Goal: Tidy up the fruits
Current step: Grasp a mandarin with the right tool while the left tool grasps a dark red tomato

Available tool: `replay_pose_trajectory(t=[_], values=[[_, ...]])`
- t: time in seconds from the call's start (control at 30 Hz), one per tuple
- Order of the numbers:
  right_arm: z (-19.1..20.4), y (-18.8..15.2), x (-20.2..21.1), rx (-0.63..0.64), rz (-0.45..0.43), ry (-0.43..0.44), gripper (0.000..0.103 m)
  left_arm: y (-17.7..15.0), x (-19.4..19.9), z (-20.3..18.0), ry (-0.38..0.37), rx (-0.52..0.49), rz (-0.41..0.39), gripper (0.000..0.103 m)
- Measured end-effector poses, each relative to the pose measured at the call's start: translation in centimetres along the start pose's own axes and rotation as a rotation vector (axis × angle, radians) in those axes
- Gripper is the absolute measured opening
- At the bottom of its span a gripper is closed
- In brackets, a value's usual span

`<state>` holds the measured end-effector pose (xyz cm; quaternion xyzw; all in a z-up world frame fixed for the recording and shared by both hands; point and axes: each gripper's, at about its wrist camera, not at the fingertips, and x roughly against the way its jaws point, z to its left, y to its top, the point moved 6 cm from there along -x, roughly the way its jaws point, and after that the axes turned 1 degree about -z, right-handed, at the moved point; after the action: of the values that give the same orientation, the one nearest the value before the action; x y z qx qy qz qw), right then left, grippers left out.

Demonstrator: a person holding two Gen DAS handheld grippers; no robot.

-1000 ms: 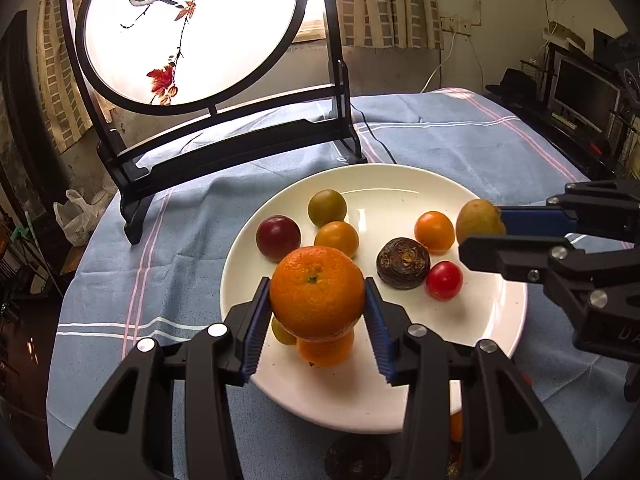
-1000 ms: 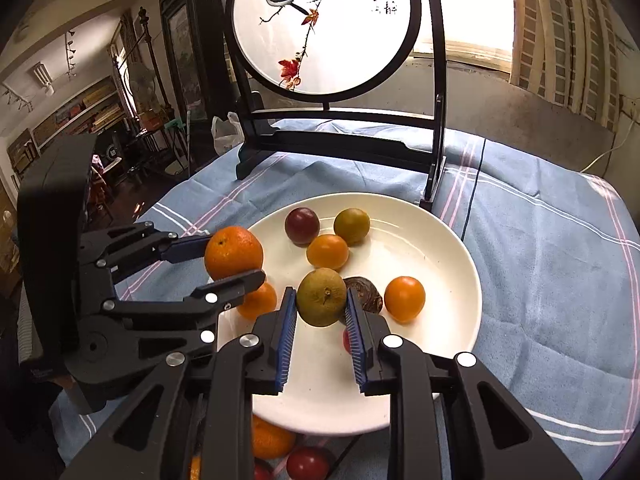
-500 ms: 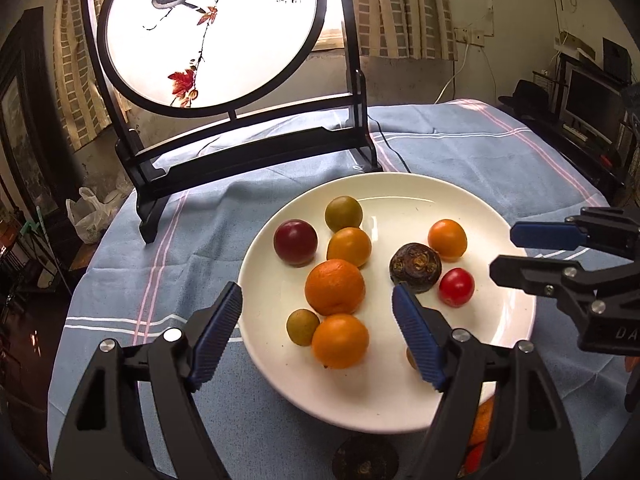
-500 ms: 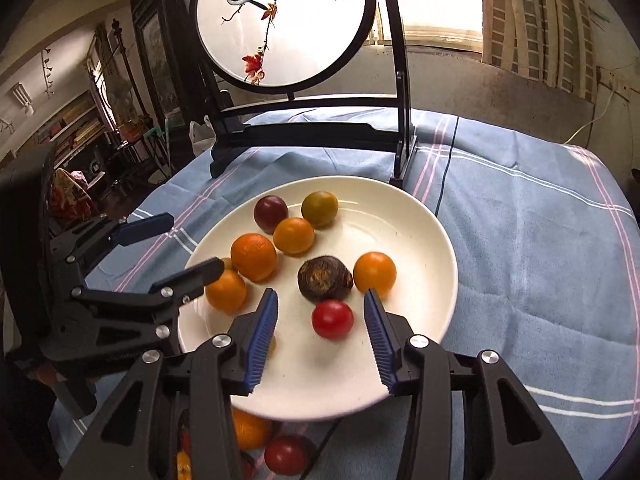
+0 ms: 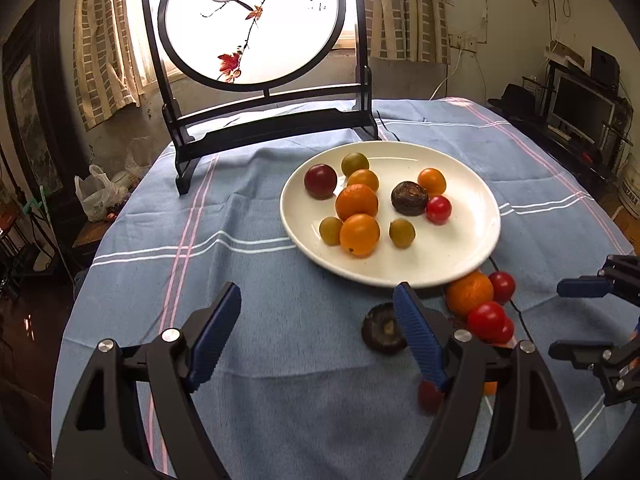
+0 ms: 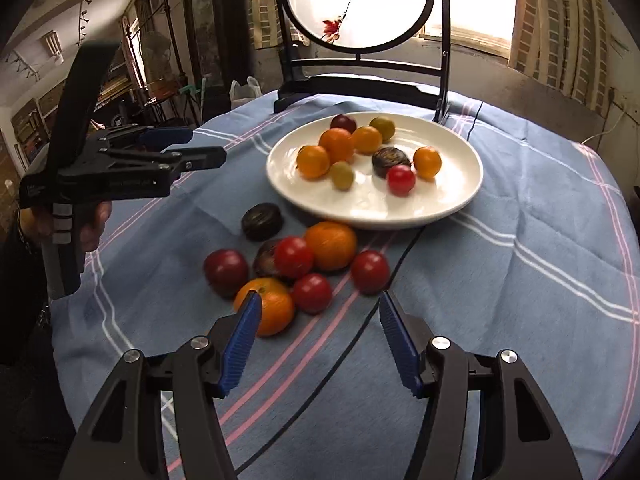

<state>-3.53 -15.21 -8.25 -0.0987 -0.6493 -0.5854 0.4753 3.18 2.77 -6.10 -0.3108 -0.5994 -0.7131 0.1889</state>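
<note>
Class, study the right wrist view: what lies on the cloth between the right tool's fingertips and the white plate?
In the right wrist view, a cluster of loose fruit lies between the right tool and the white plate.

Round bird-painted screen [image 5: 251, 20] in black stand at table's far edge, blue striped tablecloth [image 5: 248, 264], checked curtains [image 5: 104, 40], white plastic bag [image 5: 96, 196] on floor, dark monitor [image 5: 580, 108] at right
</note>
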Motion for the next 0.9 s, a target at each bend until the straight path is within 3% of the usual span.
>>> replay_pose_trajectory(t=[0.1,0.27,0.37,0.4,0.47,0.73,0.87,0.9], values=[[2.0,-1.5,-1.3,-0.017,0.056,0.067,0.061,-1.7,0.9,0.0,-0.014,0.003,0.017,0.078],[3.2,-1.7,-4.1,-0.034,0.111,0.083,0.061,-4.2,1.8,-1.1,-0.064,-0.048,0.037,0.079],[3.3,-1.3,-5.0,-0.037,0.107,0.074,0.049,-5.2,2.1,-2.5,-0.099,-0.111,0.044,0.079],[3.2,-1.2,-5.0,-0.028,0.101,0.06,0.042,-5.6,2.1,-3.1,-0.112,-0.134,0.052,0.079],[2.9,-1.2,-4.5,-0.049,0.095,0.094,0.042,-6.1,2.0,-4.2,-0.138,-0.162,0.065,0.079],[0.1,-2.3,-1.6,-0.087,0.068,0.067,0.042,-6.7,-1.0,-7.9,-0.19,-0.214,0.115,0.078],[-0.7,-2.6,-1.2,-0.106,0.059,0.065,0.042,-7.1,-2.9,-8.6,-0.236,-0.181,0.188,0.038],[-0.7,-2.7,-1.1,-0.104,0.057,0.063,0.042,-7.1,-2.8,-8.5,-0.235,-0.168,0.187,0.038]])
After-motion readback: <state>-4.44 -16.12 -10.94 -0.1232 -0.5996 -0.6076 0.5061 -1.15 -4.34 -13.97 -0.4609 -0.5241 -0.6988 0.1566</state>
